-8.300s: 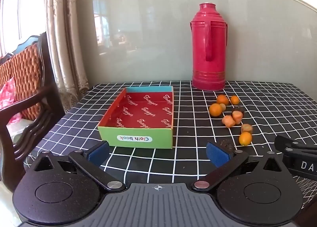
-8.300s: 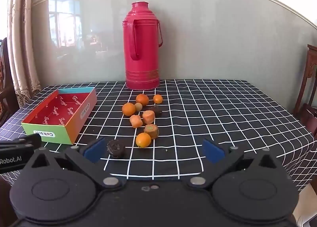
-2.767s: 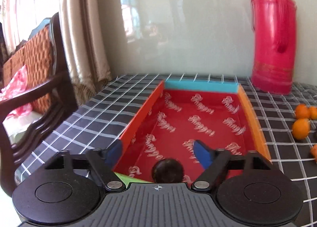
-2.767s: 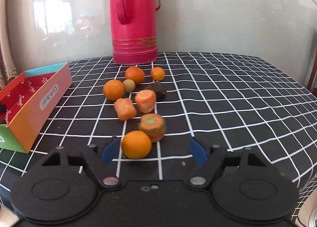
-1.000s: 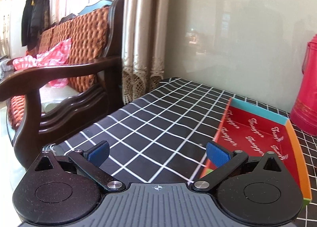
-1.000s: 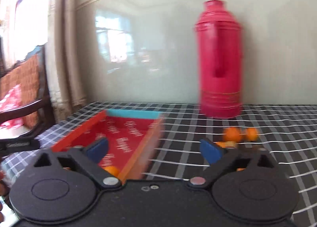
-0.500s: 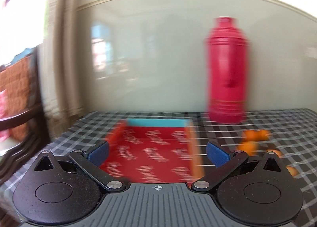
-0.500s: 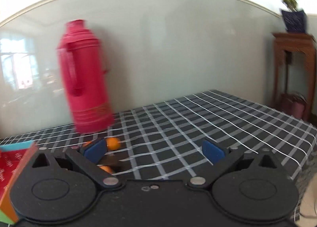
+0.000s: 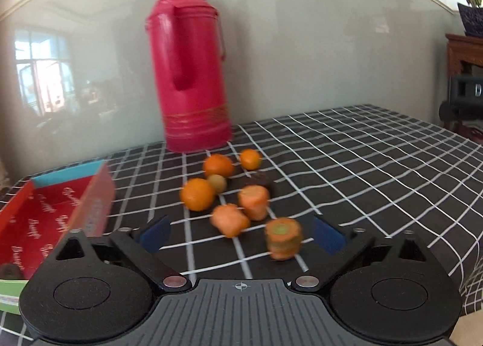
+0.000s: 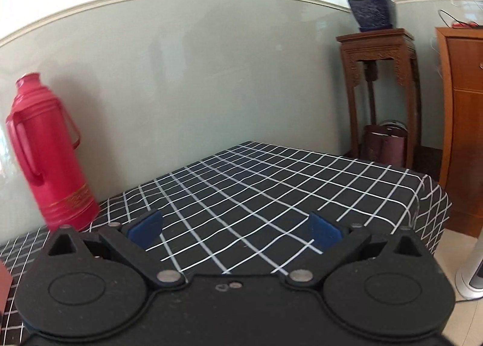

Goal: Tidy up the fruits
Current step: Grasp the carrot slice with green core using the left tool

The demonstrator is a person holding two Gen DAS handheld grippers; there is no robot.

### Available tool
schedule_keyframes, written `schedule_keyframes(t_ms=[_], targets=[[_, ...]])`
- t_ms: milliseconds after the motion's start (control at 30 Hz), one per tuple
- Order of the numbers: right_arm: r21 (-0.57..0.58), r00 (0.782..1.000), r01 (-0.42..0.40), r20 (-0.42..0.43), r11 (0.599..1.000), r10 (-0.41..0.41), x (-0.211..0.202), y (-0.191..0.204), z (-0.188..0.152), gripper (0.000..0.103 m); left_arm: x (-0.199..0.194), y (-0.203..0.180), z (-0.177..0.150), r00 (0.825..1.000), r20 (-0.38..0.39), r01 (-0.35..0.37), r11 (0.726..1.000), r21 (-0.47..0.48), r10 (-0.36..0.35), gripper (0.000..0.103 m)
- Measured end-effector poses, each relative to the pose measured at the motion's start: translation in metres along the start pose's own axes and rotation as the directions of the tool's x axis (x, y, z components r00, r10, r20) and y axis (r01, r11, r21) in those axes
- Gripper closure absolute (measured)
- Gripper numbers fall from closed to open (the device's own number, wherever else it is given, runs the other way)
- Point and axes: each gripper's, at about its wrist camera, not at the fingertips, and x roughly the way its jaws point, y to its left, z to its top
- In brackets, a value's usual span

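In the left wrist view my left gripper (image 9: pixel 240 234) is open and empty, just above the checked tablecloth. A cut carrot piece (image 9: pixel 283 242) lies between its fingers, nearer the right one. Two more carrot pieces (image 9: pixel 230 220) and several oranges (image 9: pixel 196 194) lie just beyond, with a dark fruit (image 9: pixel 261 178) behind. The red box (image 9: pixel 45 219) stands at the left with a dark fruit (image 9: pixel 10 270) in its near corner. My right gripper (image 10: pixel 235 230) is open and empty over bare tablecloth, facing the table's right end.
A tall red thermos (image 9: pixel 191 68) stands behind the fruit near the wall, and shows at the left in the right wrist view (image 10: pixel 49 159). A wooden plant stand (image 10: pixel 380 83) and a cabinet (image 10: pixel 462 122) stand past the table's right edge (image 10: pixel 434 189).
My left gripper has swung right from the chair and box to the fruit pile. My right gripper has swung right, away from the box and fruit, after an orange went into the box.
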Motion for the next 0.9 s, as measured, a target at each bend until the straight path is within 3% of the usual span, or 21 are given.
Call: schedule_keyframes(t_ms=[233, 300, 467, 667, 800, 900], targets=[[0.036, 1.0, -0.01, -0.005, 0.999, 0.01, 0.003, -0.011, 0.002, 0.006, 0.029, -0.019, -0.003, 0.995, -0.089, 0.044, 0.998, -0.037, -0.047, 0.029], [0.027, 1.0, -0.01, -0.002, 1.0, 0.01, 0.002, -0.011, 0.001, 0.006, 0.034, -0.021, -0.004, 0.992, -0.109, 0.054, 0.997, -0.051, -0.059, 0.047], [0.022, 1.0, -0.006, -0.002, 1.0, 0.007, 0.002, -0.013, 0.0, 0.006, 0.038, -0.022, -0.005, 0.99, -0.113, 0.072, 0.994, -0.083, -0.081, 0.069], [0.031, 1.0, -0.006, -0.009, 0.999, 0.007, 0.003, -0.013, 0.0, 0.006, 0.036, -0.015, -0.004, 0.991, -0.1, 0.074, 0.99, -0.121, -0.086, 0.07], [0.028, 1.0, -0.021, -0.011, 0.999, 0.022, 0.002, -0.008, -0.001, 0.006, 0.025, -0.006, 0.002, 0.999, -0.028, 0.026, 0.994, -0.108, -0.029, 0.07], [0.016, 0.999, -0.038, -0.014, 0.999, 0.038, 0.001, -0.001, -0.003, 0.006, 0.013, 0.011, 0.006, 0.998, 0.024, -0.054, 0.993, -0.109, 0.057, 0.07]])
